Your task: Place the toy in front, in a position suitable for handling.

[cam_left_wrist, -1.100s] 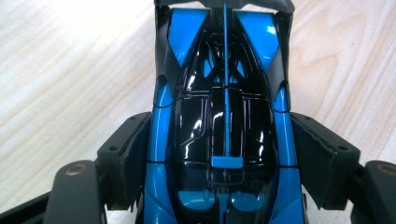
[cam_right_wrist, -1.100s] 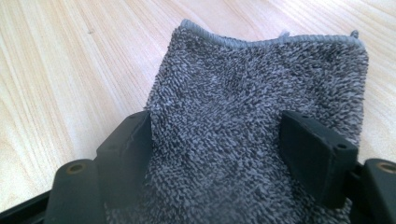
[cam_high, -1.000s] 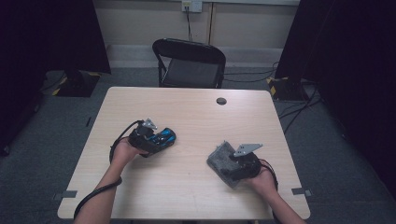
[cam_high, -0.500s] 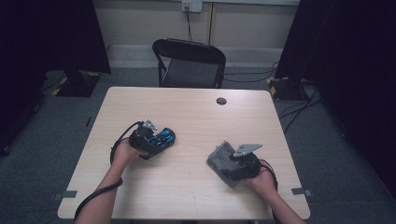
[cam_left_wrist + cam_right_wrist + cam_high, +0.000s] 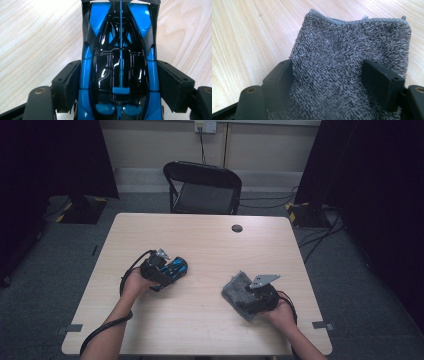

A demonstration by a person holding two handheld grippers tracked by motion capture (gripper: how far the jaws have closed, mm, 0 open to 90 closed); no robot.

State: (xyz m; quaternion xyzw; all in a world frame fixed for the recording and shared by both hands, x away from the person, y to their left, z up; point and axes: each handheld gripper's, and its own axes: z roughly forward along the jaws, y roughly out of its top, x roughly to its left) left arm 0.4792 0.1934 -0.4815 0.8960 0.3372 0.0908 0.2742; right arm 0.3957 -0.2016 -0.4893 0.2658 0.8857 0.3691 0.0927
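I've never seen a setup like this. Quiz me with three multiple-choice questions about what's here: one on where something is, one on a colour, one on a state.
1. Where is the small black disc?
A. on the table, near its far edge
B. between the two tools
C. on the chair seat

2. What colours is the toy car?
A. red and white
B. blue and black
C. all yellow

3. What state is the grey cloth in?
A. spread flat, untouched
B. draped over the chair
C. gripped between the jaws of the right tool

Answers:
1 A: it lies by the far edge, beyond both hands.
2 B: blue panels surround a glossy black top.
3 C: the pads press into its pile from both sides.
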